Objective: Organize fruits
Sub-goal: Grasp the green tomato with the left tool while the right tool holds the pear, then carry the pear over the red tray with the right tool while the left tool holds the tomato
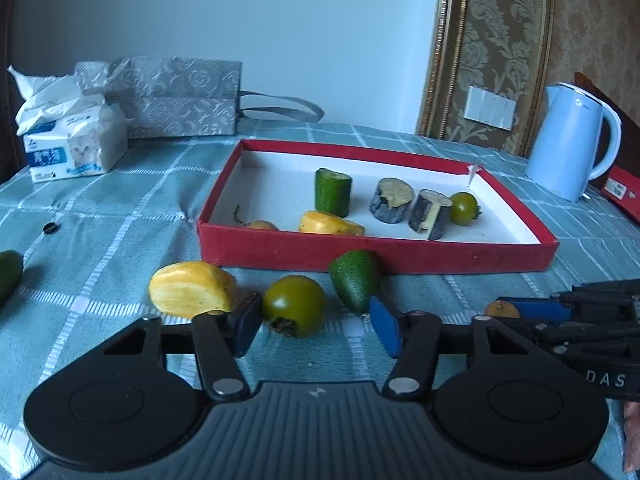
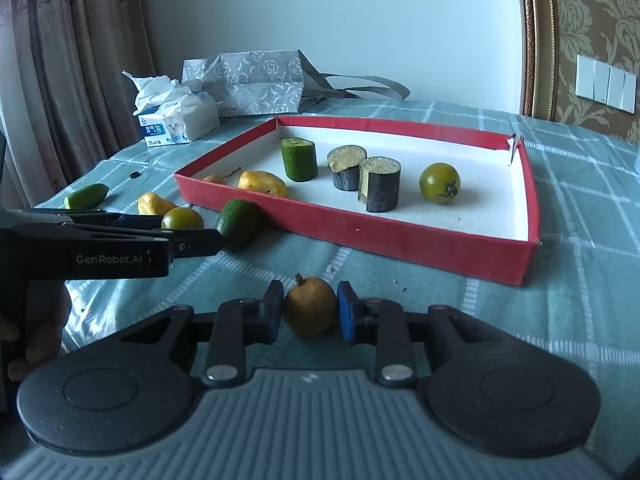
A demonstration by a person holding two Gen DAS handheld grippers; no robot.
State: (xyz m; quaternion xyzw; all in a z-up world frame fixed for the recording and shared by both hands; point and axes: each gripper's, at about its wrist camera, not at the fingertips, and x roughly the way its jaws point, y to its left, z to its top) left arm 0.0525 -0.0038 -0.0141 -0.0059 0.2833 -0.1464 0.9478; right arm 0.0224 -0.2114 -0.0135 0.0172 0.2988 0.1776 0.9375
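Note:
A red tray point(image 1: 376, 256) point(image 2: 400, 236) on the checked cloth holds a cucumber piece point(image 1: 333, 192), two dark eggplant pieces point(image 1: 390, 200), a green tomato point(image 1: 464, 208), a yellow fruit point(image 1: 330, 224) and a small brown fruit. In front of it lie a green tomato point(image 1: 294, 306), a yellow fruit point(image 1: 192, 290) and an avocado piece point(image 1: 356, 280). My left gripper point(image 1: 316, 330) is open around that tomato. My right gripper point(image 2: 310, 312) has its pads against a small brown pear-like fruit point(image 2: 311, 306) on the cloth.
A tissue pack point(image 1: 76, 152) and a grey gift bag point(image 1: 172, 96) stand at the back left. A light blue kettle point(image 1: 568, 140) stands at the back right. A green fruit point(image 2: 86, 196) lies at the left edge of the table.

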